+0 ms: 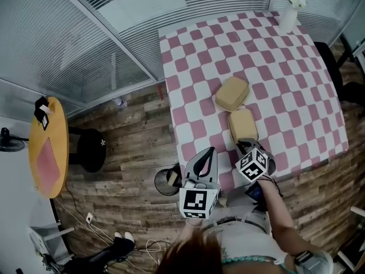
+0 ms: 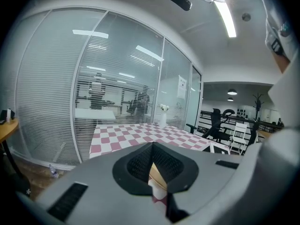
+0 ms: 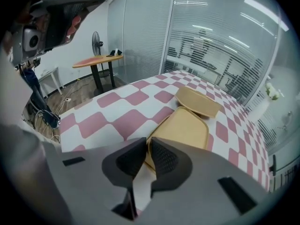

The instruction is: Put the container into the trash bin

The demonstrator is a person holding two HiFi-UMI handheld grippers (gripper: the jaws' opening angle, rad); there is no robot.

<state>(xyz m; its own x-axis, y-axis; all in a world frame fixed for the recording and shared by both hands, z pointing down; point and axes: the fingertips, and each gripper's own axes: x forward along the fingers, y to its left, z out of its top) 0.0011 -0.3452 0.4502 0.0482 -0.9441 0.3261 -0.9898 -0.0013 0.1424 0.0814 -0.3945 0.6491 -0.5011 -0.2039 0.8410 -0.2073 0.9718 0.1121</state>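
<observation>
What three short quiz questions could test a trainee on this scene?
1. What pattern covers the table?
2. True or false: the bin stands on the floor.
3. The right hand-held gripper is shut on: A the bin, B the near container, C the floor.
Key: 1 pink and white checks; 2 true; 3 B.

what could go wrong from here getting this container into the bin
The right gripper grips the near container only by its thin rim, so it may slip or tip when lifted. The far container sits right beside it and could get nudged. The bin looks narrow and stands on the floor beside the table; the wide container could miss it.
</observation>
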